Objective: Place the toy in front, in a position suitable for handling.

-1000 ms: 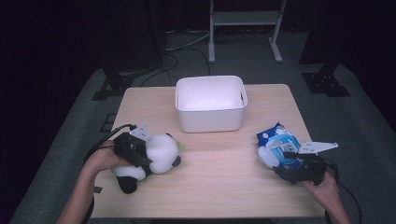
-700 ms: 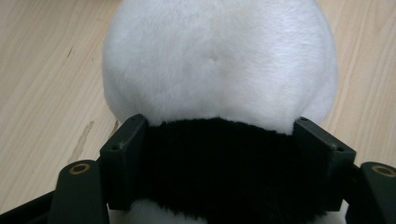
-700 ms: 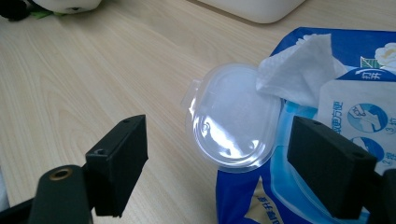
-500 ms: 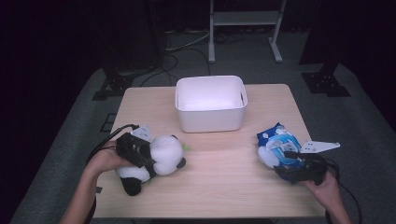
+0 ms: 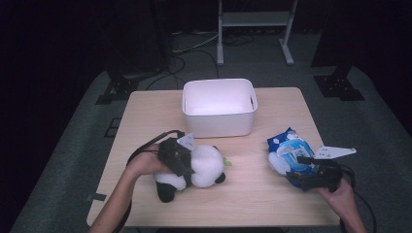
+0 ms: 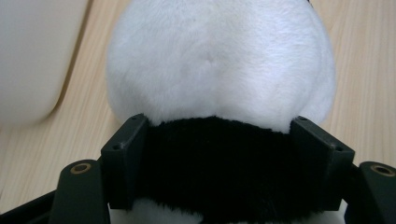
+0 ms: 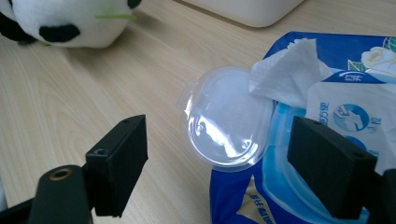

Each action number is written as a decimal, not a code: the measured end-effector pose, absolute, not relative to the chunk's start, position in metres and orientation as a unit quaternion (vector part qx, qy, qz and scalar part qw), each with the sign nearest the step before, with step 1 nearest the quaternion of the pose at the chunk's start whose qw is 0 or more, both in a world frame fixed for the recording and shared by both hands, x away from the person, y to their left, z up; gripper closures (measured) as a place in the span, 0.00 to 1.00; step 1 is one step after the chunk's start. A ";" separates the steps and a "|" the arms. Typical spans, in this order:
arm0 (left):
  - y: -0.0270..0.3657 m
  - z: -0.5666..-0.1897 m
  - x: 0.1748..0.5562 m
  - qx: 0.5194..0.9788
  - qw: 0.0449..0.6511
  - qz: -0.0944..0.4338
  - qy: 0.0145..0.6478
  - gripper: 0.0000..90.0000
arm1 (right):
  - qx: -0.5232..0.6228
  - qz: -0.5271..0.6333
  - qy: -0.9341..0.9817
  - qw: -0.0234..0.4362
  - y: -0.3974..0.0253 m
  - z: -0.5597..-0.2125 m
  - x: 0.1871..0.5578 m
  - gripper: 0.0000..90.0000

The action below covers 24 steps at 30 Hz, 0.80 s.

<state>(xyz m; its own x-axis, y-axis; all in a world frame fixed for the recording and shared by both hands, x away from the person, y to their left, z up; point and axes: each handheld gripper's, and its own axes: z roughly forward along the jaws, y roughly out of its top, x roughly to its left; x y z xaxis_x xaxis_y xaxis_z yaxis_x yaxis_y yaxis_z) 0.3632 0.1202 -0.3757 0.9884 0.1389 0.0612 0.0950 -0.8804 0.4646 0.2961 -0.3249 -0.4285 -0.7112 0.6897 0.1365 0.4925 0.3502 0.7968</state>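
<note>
Gripping a plush panda (image 5: 204,166) on the wooden table (image 5: 243,194), left jaws clenched; right jaws released.

Wooden table (image 5: 252,194), white bin (image 5: 219,107), plush panda (image 5: 201,167), wipes pack (image 5: 287,155)

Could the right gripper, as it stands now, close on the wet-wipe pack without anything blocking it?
Probably yes. The right gripper is open, its jaws already either side of the wipe pack. Only the pack's flipped-open clear lid lies between them; the panda toy sits well away.
</note>
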 end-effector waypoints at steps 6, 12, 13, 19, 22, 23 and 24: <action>0.079 -0.376 0.362 0.971 0.235 0.037 0.030 0.29 | 0.366 0.440 0.812 0.118 -0.329 -0.428 0.295 0.21; 0.050 -0.376 0.360 0.972 0.232 0.027 0.009 0.29 | 0.367 0.437 0.812 0.122 -0.330 -0.428 0.295 0.21; 0.047 -0.376 0.360 0.972 0.232 0.026 0.006 0.29 | 0.367 0.436 0.812 0.122 -0.330 -0.427 0.296 0.21; 0.033 -0.377 0.358 0.972 0.235 0.021 0.000 0.26 | 0.367 0.429 0.815 0.128 -0.330 -0.426 0.297 0.21; 0.032 -0.376 0.358 0.973 0.229 0.021 0.000 0.22 | 0.367 0.432 0.814 0.129 -0.330 -0.422 0.300 0.22; 0.033 -0.375 0.357 0.973 0.230 0.020 0.000 0.20 | 0.366 0.431 0.814 0.132 -0.330 -0.419 0.302 0.22; 0.034 -0.375 0.357 0.972 0.232 0.019 0.000 0.20 | 0.365 0.429 0.816 0.133 -0.330 -0.417 0.304 0.22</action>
